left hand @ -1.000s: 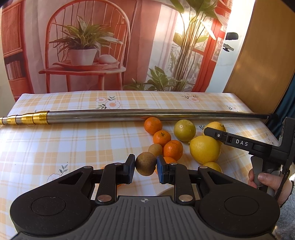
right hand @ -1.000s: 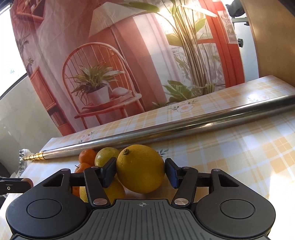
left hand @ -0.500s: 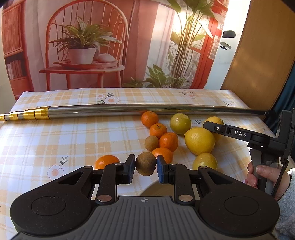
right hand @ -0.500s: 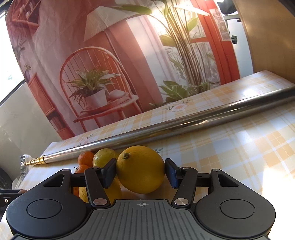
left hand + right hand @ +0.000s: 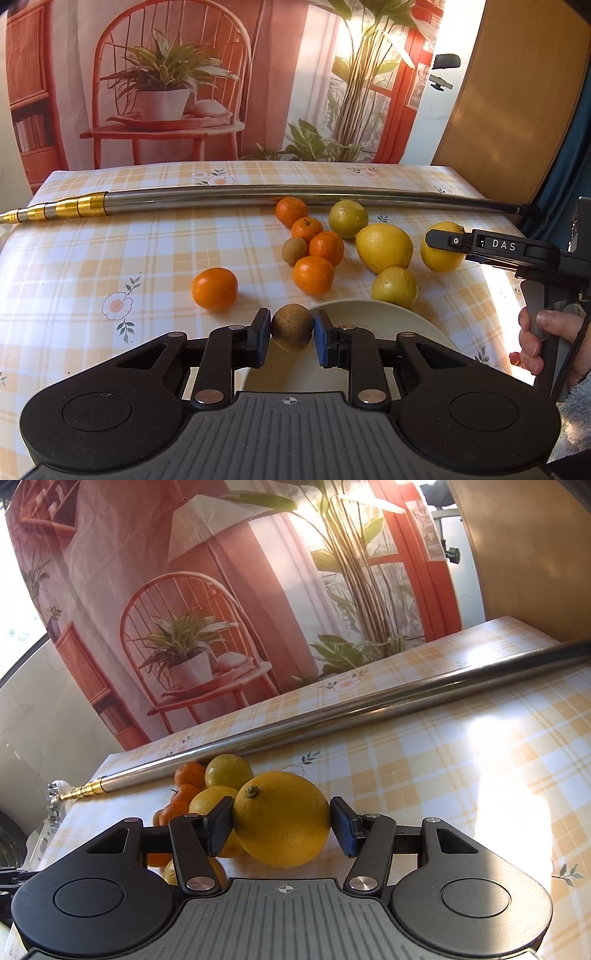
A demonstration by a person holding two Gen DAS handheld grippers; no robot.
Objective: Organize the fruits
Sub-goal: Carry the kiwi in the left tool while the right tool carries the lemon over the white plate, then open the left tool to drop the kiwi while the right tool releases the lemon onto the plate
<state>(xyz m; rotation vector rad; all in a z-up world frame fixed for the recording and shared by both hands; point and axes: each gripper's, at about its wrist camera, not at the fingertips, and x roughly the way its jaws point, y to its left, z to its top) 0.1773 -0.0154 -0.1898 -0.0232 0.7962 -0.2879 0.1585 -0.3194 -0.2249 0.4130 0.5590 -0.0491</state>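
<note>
The left gripper [image 5: 291,332] was clamped on a brown kiwi [image 5: 291,327], both pads touching its sides. The kiwi was held above the left rim of a cream plate [image 5: 384,314] that sat near the front edge of the table [image 5: 110,251].

The right gripper [image 5: 281,821] was closed around a large lemon [image 5: 282,818], stem end up and to the left, held above the table's right half. In the left wrist view the same gripper entered from the right edge, its arm lettered "DAS" [image 5: 503,245] in white, with a hand [image 5: 546,339] wrapped around its handle.

Loose fruit lay in the middle of the table, beyond the plate:
- a second kiwi [image 5: 294,251], touching a cluster of four mandarins [image 5: 317,240];
- a single mandarin [image 5: 214,288], apart to the left of the cluster;
- a greenish lemon [image 5: 348,219] near the far rod;
- a big lemon [image 5: 384,248] and a smaller lemon [image 5: 394,287], the latter just beside the plate's far rim.

A telescopic metal rod [image 5: 258,195] with gold-coloured sections at its left end lay across the table along the far edge, the rearmost mandarin against it. The table carried a yellow-checked cloth with flower prints. A printed backdrop [image 5: 184,74] of a red chair and potted plants stood behind the far edge.
</note>
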